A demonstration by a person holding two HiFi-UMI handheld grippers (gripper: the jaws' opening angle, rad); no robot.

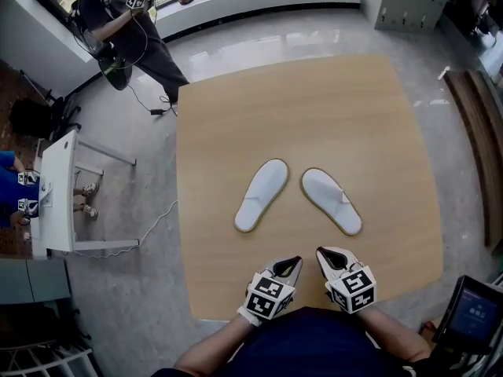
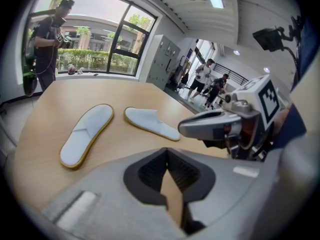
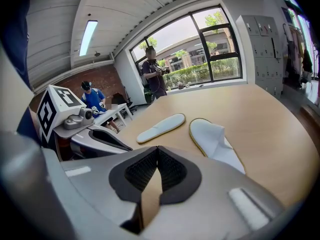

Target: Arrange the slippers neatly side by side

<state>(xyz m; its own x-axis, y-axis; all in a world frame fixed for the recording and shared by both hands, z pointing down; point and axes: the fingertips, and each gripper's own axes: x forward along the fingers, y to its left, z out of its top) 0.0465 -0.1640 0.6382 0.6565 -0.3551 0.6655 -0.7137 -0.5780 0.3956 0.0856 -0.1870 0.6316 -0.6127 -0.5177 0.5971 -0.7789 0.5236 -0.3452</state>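
Observation:
Two white slippers with yellow rims lie on the wooden table [image 1: 314, 108], splayed in a V with their far ends close together. The left slipper [image 1: 262, 194] [image 2: 86, 132] [image 3: 161, 127] lies sole up. The right slipper [image 1: 331, 200] [image 2: 151, 122] [image 3: 216, 141] shows its strap. My left gripper [image 1: 290, 266] [image 2: 169, 170] is shut and empty, near the table's front edge, short of the left slipper. My right gripper [image 1: 326, 257] [image 3: 157, 160] is shut and empty beside it, short of the right slipper.
A person [image 1: 126, 26] with grippers stands beyond the table's far left corner. A white desk [image 1: 56, 195] with a seated person [image 1: 9, 187] is at the left. A cable [image 1: 153, 222] runs across the floor. A tablet [image 1: 475, 316] sits at the lower right.

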